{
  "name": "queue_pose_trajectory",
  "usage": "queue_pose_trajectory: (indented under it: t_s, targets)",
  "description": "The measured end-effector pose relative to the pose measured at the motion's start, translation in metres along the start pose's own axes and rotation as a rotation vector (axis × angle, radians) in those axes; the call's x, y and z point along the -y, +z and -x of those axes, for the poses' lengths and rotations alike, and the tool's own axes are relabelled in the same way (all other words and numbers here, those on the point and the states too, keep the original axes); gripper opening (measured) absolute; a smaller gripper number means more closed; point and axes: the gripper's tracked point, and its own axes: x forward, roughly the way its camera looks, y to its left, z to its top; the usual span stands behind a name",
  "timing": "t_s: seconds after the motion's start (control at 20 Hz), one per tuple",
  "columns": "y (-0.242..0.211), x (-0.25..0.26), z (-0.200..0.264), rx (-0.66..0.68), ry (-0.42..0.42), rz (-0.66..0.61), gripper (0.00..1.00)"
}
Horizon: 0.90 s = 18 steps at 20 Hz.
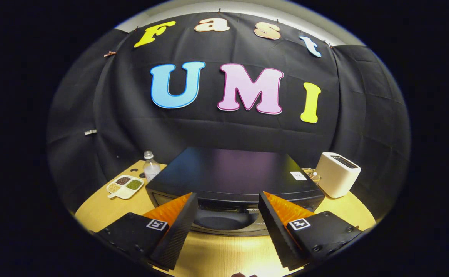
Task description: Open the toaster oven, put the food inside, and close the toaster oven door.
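Observation:
The black toaster oven (232, 173) stands on the wooden table (216, 254), just ahead of me and seen from above. My gripper (227, 194) is open, one finger at each side of the oven's front, holding nothing. Between the fingers lies the oven's front edge, and below it a dark curved part with a grey rim (228, 232), which looks like the door or its handle. I cannot tell whether the door is open. A white divided dish (125, 186) with brown, green and pale food sits on the table left of the oven.
A clear plastic bottle (151, 167) stands behind the dish, close to the oven's left rear corner. A white pop-up toaster (338, 179) stands to the right of the oven, with a small item (311, 174) behind it. The black booth wall closes off the back.

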Motion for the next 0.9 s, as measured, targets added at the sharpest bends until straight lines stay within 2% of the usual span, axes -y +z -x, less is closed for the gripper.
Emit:
queue_pose_trajectory:
  t_s: [0.2,0.45,0.7,0.9]
  targets:
    - [-0.025,-0.005,-0.013,-0.079,-0.007,-0.028,0.98]
    - [-0.025,-0.007,-0.016,-0.076,-0.03,-0.054,0.98]
    - [-0.036,-0.01,0.002,-0.107,0.025,-0.055,0.98]
    - [-0.047,-0.011,0.024,-0.133,0.037,-0.05,0.97]
